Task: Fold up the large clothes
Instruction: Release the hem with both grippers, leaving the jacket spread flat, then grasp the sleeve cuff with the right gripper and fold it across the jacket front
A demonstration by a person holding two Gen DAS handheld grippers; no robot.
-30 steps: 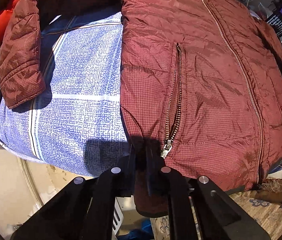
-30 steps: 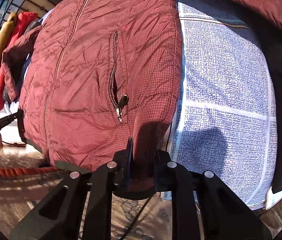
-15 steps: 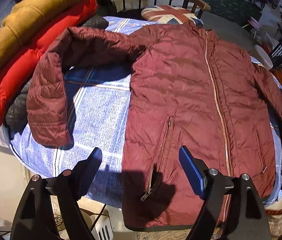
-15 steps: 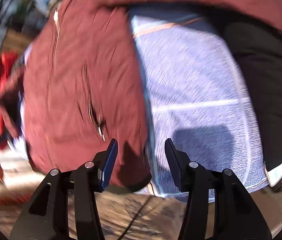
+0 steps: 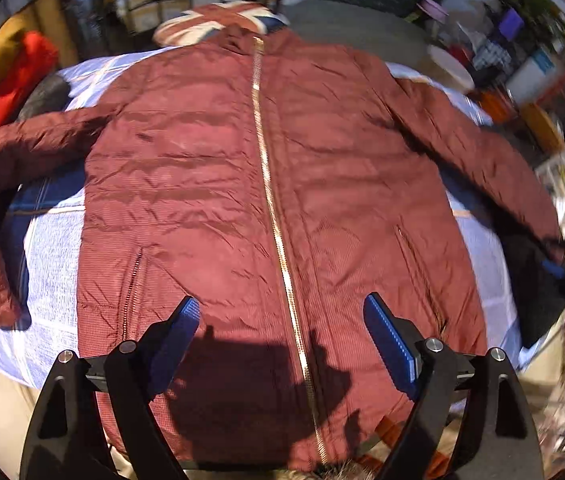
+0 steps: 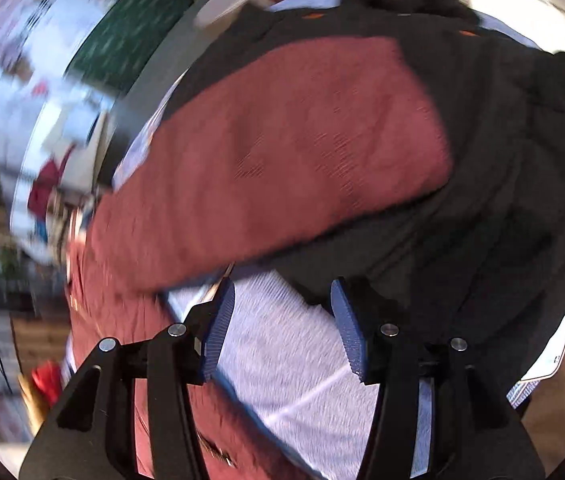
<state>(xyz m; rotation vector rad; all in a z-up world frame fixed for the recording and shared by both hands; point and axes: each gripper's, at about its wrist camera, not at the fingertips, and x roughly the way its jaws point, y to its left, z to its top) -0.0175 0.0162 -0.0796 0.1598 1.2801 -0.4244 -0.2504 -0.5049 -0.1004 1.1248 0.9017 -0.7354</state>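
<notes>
A maroon puffer jacket [image 5: 242, 200] lies zipped and face up on a blue-and-white checked sheet [image 5: 48, 256], sleeves spread to both sides. My left gripper [image 5: 282, 320] is open and empty, above the jacket's hem near the gold zipper [image 5: 278, 240]. My right gripper [image 6: 282, 312] is open and empty, over the sheet [image 6: 294, 360] just below the jacket's right sleeve [image 6: 282, 168], whose cuff rests on a black garment [image 6: 522, 200]. The right gripper shows in the left wrist view [image 5: 562, 264] at that cuff. The right wrist view is blurred.
Red and mustard jackets [image 5: 10, 68] are piled at the far left, a grey one beside them. A Union Jack cushion [image 5: 218, 20] lies past the collar. Cluttered shelves and a round white table [image 5: 450, 68] stand at the right. The table edge is right below my grippers.
Both grippers let go of the jacket's hem corners and opened. The left drew back and centred over the zipper. The right swung out to the right sleeve cuff.
</notes>
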